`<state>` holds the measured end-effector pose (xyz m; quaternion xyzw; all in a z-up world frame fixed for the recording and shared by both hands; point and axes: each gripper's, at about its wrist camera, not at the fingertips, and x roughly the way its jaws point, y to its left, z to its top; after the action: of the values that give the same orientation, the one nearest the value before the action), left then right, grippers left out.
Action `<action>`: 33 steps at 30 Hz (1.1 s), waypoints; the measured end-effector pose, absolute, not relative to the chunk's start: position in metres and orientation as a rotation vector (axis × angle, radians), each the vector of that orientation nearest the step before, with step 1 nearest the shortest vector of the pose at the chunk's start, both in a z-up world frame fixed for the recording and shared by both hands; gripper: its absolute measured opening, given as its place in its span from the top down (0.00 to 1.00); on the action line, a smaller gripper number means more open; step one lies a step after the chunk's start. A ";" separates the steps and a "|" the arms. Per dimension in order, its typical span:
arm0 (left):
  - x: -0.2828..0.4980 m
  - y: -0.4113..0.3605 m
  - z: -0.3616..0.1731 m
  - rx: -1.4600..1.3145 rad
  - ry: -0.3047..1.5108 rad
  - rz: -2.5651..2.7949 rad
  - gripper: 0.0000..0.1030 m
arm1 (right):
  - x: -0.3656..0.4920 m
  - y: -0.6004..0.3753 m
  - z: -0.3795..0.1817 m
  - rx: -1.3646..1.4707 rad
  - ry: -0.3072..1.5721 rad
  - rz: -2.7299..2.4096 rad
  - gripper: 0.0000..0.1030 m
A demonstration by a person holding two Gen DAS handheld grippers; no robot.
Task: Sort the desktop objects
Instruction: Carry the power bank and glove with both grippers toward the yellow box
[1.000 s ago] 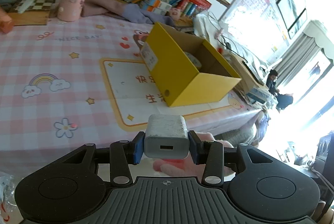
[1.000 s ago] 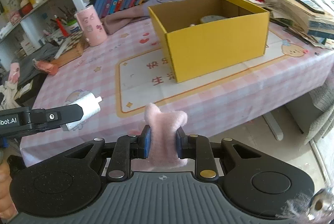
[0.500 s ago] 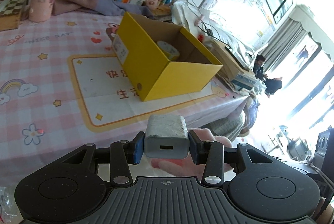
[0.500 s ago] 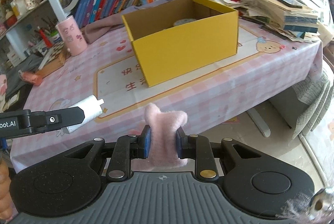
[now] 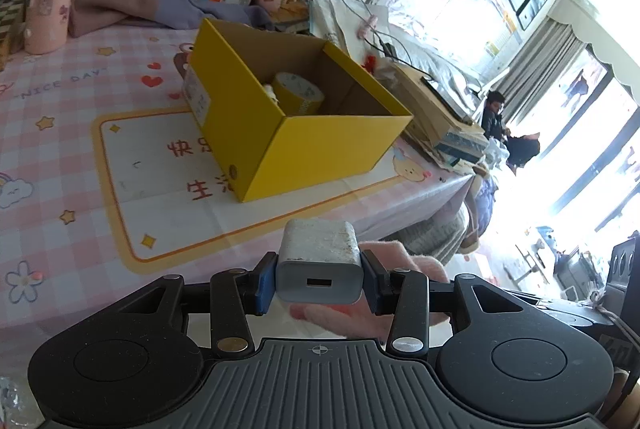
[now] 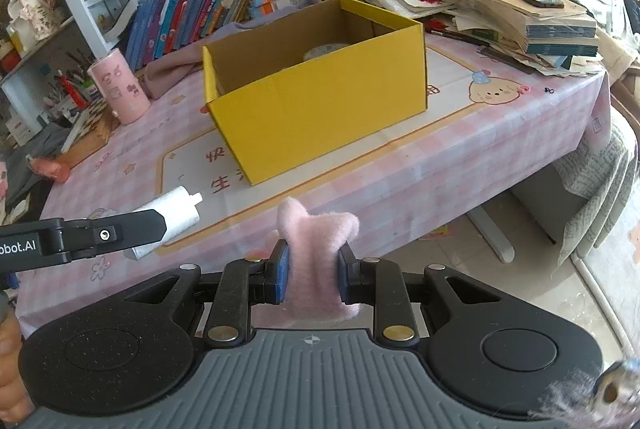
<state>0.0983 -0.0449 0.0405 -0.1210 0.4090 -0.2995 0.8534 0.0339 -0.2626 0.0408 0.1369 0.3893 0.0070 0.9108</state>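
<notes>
Near the front edge of the pink checked table (image 6: 460, 165), both grippers hang short of the yellow box (image 5: 320, 149). The left gripper (image 5: 319, 279) has its fingers pinched on a white charger (image 5: 320, 261), its port end facing the camera. The right gripper (image 6: 313, 275) has its fingers squeezed on a pink fuzzy cloth (image 6: 316, 249). Inside the box lies a roll of yellow tape (image 5: 298, 91), with something small and pale beside it, perhaps another item.
</notes>
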 end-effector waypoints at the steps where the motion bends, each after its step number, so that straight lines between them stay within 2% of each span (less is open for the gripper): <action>1: 0.100 -0.048 0.040 -0.252 0.862 -0.632 0.59 | 0.035 -0.265 0.041 0.285 0.803 0.014 0.79; 21: 0.132 -0.152 0.041 -0.163 0.881 -0.698 0.59 | 0.082 -0.347 0.034 0.294 0.835 0.050 0.79; 33: 0.150 -0.184 0.080 -0.184 0.728 -0.631 0.59 | 0.125 -0.380 0.073 0.245 0.669 0.202 0.79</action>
<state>0.1496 -0.1841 0.0796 -0.0884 0.3498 -0.3030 0.8821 0.1245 -0.3795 0.0733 0.1196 0.3271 0.0987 0.9322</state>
